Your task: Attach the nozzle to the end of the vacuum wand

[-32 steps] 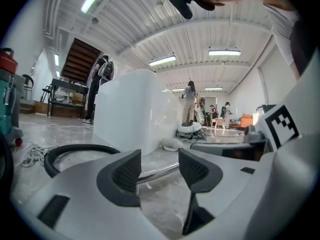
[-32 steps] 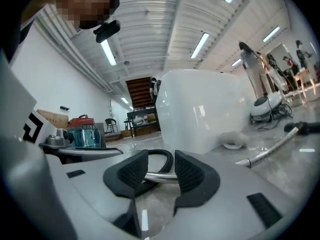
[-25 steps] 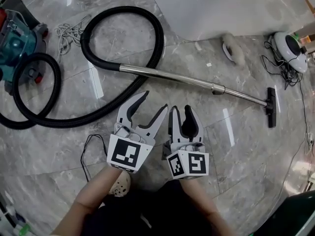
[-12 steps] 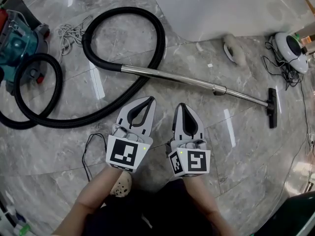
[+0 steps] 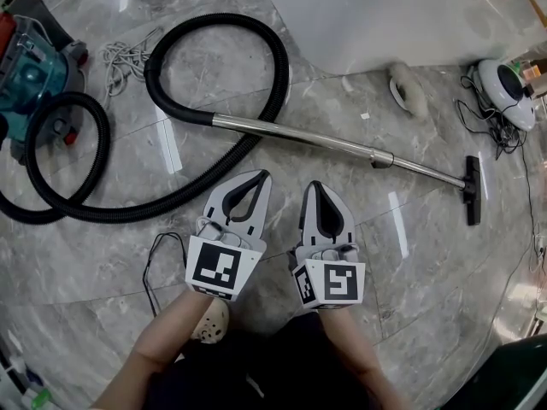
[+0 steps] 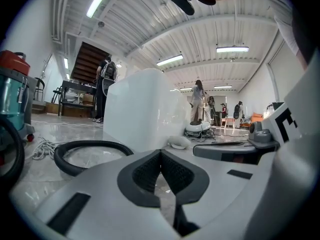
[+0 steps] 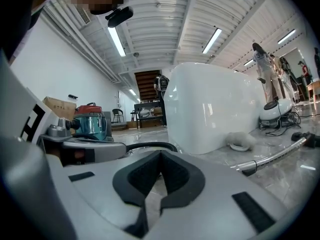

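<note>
The left tool (image 5: 261, 176) and right tool (image 5: 314, 184) are both clenched empty at six o'clock, apart from the vacuum wand (image 5: 299, 133). The nozzle (image 5: 471, 190) lies at three o'clock against the wand's tip; whether it's properly seated there, I can't tell.

The floor (image 5: 444, 254) is glossy grey marble; the vacuum wand (image 5: 299, 134) is polished metal; the hose (image 5: 171, 190) is matt black plastic.
</note>
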The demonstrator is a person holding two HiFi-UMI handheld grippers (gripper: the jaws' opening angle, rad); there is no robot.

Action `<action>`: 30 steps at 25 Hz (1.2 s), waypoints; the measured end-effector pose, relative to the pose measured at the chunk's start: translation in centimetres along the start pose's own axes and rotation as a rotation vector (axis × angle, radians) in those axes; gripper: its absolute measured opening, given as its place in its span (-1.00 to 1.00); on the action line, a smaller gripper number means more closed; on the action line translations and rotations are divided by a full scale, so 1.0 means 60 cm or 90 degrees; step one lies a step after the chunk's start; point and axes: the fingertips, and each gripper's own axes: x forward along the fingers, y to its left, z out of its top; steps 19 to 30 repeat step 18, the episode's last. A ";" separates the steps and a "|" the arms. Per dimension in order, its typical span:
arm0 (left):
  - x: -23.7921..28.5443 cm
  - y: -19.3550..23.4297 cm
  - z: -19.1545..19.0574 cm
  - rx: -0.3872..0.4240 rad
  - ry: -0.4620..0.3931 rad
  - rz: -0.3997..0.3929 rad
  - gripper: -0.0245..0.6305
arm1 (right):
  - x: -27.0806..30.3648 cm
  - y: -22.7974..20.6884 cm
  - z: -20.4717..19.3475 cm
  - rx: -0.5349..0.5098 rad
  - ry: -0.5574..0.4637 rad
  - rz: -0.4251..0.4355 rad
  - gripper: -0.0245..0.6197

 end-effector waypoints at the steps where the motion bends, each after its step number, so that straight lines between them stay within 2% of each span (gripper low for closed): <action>1: 0.000 0.001 -0.001 -0.002 -0.002 0.001 -0.90 | 0.000 0.000 -0.001 -0.001 0.000 0.000 -0.88; 30: -0.002 0.005 -0.013 0.003 0.009 0.008 -0.90 | -0.001 -0.010 -0.012 0.010 0.012 -0.003 -0.88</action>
